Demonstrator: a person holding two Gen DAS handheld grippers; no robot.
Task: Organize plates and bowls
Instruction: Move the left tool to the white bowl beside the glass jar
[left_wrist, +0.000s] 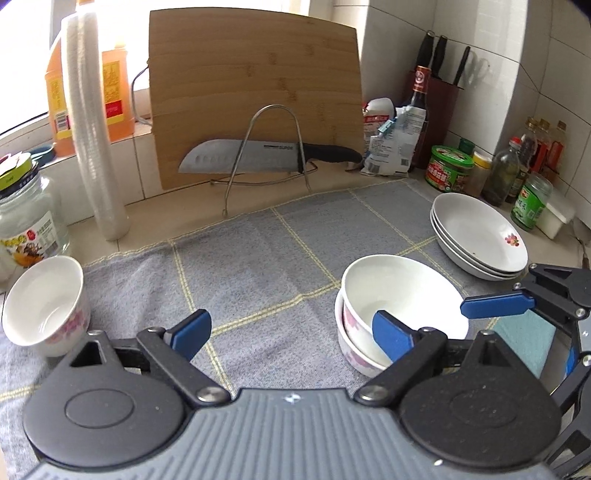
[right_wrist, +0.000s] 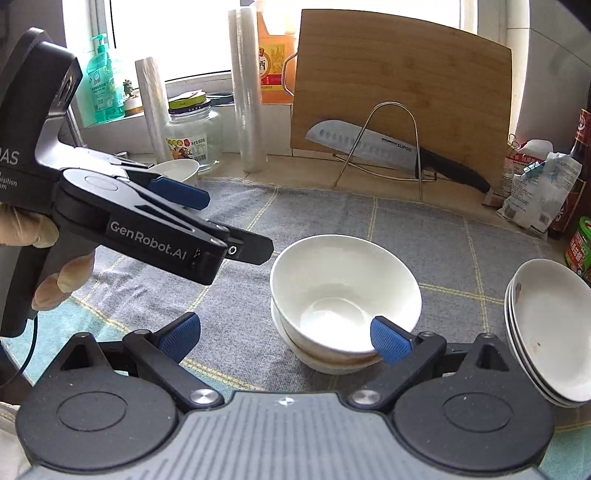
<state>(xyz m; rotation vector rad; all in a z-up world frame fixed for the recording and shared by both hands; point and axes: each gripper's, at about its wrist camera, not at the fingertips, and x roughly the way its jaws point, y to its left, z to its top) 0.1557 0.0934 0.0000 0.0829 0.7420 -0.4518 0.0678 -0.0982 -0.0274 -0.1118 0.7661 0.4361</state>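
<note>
1. Left gripper: blue rubbery pads on black linkage arms, spread wide, nothing between them; hovering above the cloth.
2. Right gripper: same build, pads with a fine dimpled grip, likewise spread wide and holding nothing.
3. Stacked bowls: two glossy white ceramic bowls, nested, pink flower print on the outer walls; just ahead of the right gripper, its right fingertip overlapping the near rim, contact not clear. To the right of the left gripper.
4. Single bowl: same glazed white with pink flowers, tilted, at the cloth's left edge, well left of the left gripper.
5. Plate stack: three shallow white plates, small flower mark inside the top one, ahead and right of both grippers, near the cloth's right edge.
6. Cloth: grey towelling weave with thin yellow grid lines; bare stretch ahead of the left gripper, between single bowl and stacked bowls.
7. Beyond the cloth's far edge: bamboo cutting board upright against the wall, steel knife across a wire rack.
</note>
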